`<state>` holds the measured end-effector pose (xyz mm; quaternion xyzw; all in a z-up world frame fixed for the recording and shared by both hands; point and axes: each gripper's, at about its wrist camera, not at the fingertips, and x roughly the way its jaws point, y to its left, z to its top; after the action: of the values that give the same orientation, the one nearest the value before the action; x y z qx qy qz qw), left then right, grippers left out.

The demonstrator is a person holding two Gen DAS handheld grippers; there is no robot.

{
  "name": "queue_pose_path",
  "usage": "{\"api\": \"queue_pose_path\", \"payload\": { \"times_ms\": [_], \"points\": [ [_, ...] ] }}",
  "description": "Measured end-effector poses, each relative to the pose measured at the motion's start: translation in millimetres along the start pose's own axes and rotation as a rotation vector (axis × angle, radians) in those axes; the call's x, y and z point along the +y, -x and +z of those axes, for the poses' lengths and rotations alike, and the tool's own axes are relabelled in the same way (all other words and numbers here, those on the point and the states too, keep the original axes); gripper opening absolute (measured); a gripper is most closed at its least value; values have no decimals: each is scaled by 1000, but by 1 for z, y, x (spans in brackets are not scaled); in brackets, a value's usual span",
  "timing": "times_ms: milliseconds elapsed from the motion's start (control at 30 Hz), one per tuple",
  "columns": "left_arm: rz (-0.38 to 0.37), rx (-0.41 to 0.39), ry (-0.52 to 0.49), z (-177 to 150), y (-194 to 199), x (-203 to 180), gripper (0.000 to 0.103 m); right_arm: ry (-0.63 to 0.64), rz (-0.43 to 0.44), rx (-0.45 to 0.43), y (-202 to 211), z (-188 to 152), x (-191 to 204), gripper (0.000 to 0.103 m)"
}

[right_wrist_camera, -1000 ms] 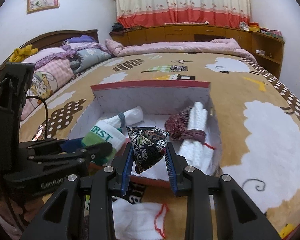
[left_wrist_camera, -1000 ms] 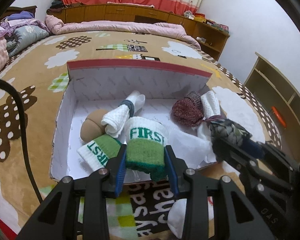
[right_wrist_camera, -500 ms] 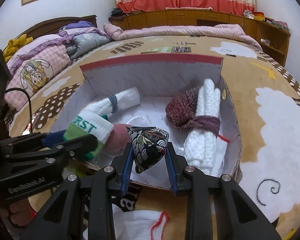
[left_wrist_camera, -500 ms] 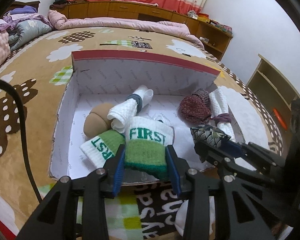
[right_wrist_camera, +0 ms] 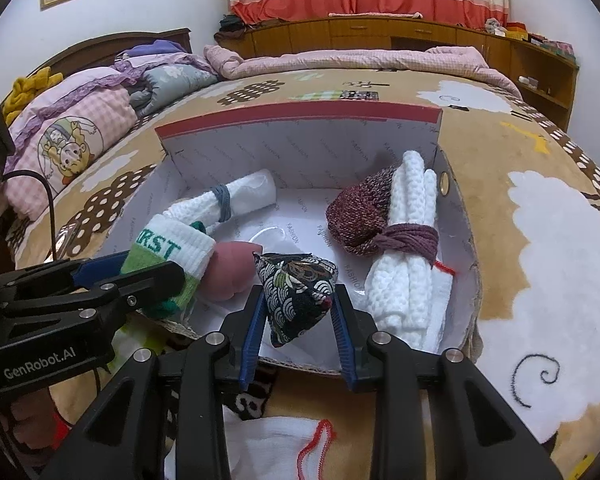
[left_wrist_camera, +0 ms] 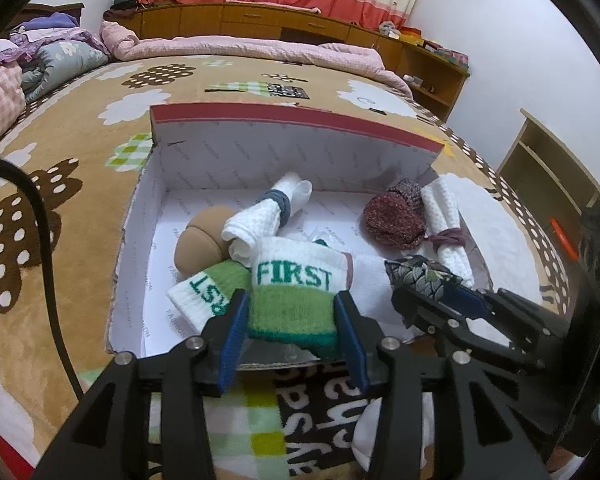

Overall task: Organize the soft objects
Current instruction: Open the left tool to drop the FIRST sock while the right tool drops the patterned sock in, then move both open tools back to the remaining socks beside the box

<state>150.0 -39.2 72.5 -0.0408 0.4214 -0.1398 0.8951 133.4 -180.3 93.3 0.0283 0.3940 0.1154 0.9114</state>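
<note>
L gripper [left_wrist_camera: 290, 328]: jaws are opening now, noticeably wider than 1 s ago. The green/white "FIRST" sock [left_wrist_camera: 296, 292] is seen between the blue pads, but the pads look slack on it, gap visible on the right pad side, so it's read as being let go, not clamped. Sock is positioned over the near-left part of the box [left_wrist_camera: 292, 124], above its twin sock [left_wrist_camera: 204, 296] and next to the tan ball [left_wrist_camera: 198, 242]. L hand position unchanged vs 1 s ago.

R gripper [right_wrist_camera: 298, 312]: narrow, clamped on the patterned pouch [right_wrist_camera: 296, 288], grip unchanged. Vs 1 s ago it's been brought lower and closer to the box; pouch is now held just inside the near wall, between the pink roll [right_wrist_camera: 232, 272] and the white towel bundle [right_wrist_camera: 404, 248].

Meaning: sock drop into box is judged as in progress, basically done once pads clear. Pouch release is likely next. Still outside the box: white cloth w/ red edging [right_wrist_camera: 284, 444] on the bedspread in front.
</note>
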Motion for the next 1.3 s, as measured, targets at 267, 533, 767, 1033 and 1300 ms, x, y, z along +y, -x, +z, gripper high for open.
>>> {"api": "queue_pose_path", "payload": {
  "times_ms": [267, 533, 767, 1033, 1300],
  "points": [
    [14, -5, 1, 0, 6, 1, 61, 10, -17, -22, 11, -1, 3, 45],
    [6, -21, 2, -1, 17, 0, 61, 0, -17, -58, 29, 0, 2, 49],
    [4, -36, -16, -4, 30, -5, 61, 0, -13, -81, 44, -1, 5, 49],
    [2, -42, -23, -12, 43, -8, 61, -13, -14, -101, 60, -8, 6, 49],
    [3, -23, -27, -28, 51, -8, 61, -29, -11, -94, 69, -20, 6, 49]
  ]
}}
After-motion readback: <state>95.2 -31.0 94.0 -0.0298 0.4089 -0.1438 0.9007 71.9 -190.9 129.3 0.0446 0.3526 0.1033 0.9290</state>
